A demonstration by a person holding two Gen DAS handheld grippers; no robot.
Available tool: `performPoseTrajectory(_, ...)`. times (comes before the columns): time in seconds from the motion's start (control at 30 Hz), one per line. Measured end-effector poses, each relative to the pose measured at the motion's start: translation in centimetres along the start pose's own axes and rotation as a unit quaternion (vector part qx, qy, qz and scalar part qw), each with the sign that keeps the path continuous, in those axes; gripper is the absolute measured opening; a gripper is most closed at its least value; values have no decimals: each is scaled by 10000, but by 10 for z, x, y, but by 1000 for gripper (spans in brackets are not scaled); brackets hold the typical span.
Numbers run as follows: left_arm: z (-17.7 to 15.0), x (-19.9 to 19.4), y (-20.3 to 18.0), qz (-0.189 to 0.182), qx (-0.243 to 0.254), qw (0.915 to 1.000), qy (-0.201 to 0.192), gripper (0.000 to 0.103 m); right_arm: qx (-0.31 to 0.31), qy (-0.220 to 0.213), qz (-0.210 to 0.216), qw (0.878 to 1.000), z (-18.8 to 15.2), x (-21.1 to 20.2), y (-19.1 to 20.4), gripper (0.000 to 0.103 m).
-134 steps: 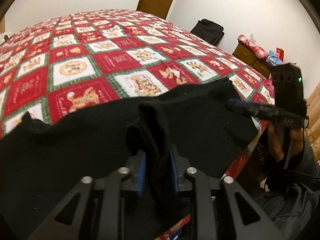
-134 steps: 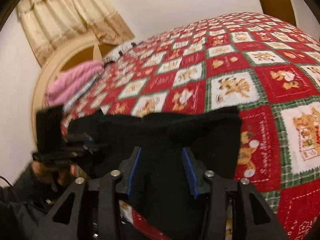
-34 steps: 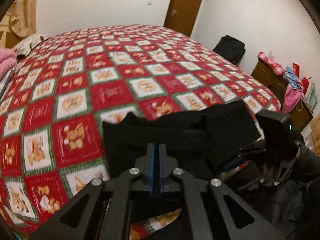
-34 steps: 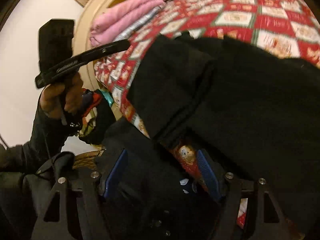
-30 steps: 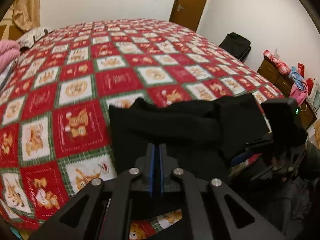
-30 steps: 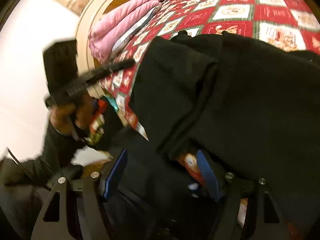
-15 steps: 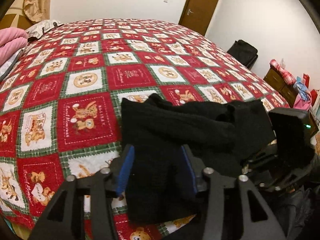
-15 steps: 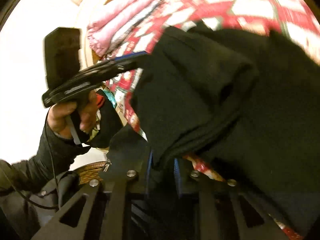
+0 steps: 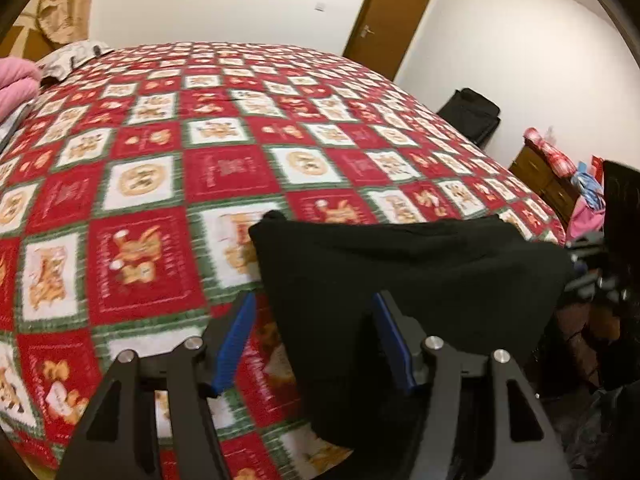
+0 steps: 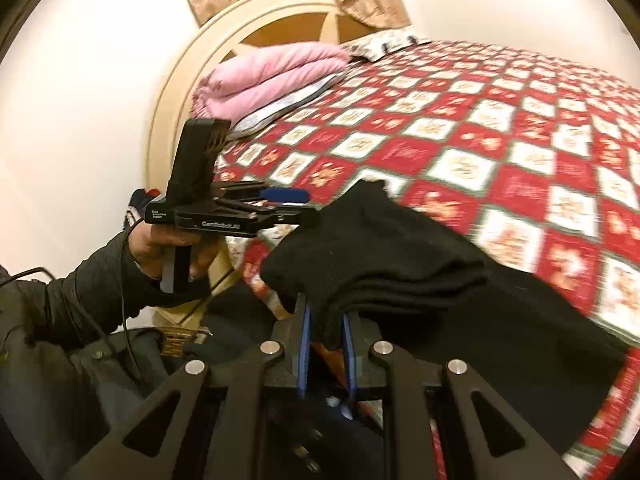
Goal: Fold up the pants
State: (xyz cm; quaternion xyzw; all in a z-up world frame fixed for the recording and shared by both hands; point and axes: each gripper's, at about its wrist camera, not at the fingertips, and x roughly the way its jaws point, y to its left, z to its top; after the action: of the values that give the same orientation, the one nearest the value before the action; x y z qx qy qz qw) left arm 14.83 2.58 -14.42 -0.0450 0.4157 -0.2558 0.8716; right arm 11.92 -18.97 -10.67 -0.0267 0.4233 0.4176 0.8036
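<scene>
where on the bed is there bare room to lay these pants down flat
Most of the quilt is bare, from the black pants back toward the door side and across to the pink bedding by the headboard. The near edge is crowded: the pants sit there with the right gripper closing on their fold.
</scene>
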Motion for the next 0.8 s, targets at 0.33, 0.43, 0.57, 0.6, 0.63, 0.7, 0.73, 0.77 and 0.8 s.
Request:
performPoseTrajectory(0.33,10,27,-41,-186,488,9983,268,63,748,331,-963,9920,-66,-40,-88,14)
performPoseTrajectory(0.43,9,31,-50,-215,621,9972,361,63,993,358,-996,9894,-84,-43,-104,14)
performPoseTrajectory(0.57,9,38,-54,-216,635,9967,449,63,1047,351,-1194,9867,-93,-50,-109,14)
performPoseTrajectory(0.6,9,39,-54,-218,621,9968,450,63,1078,386,-1284,9851,-95,-50,-112,14)
performPoseTrajectory(0.63,9,40,-55,-229,601,9969,447,63,1122,413,-1318,9840,-97,-49,-114,14)
performPoseTrajectory(0.7,9,40,-58,-275,593,9968,458,63,1185,543,-1359,9821,-103,-44,-120,14)
performPoseTrajectory(0.73,9,41,-59,-273,607,9967,464,63,1223,575,-1402,9809,-105,-41,-123,15)
performPoseTrajectory(0.77,8,42,-61,-269,638,9965,477,63,1269,613,-1392,9802,-108,-39,-125,15)
performPoseTrajectory(0.8,8,42,-62,-269,648,9964,484,63,1286,643,-1343,9805,-109,-37,-125,15)
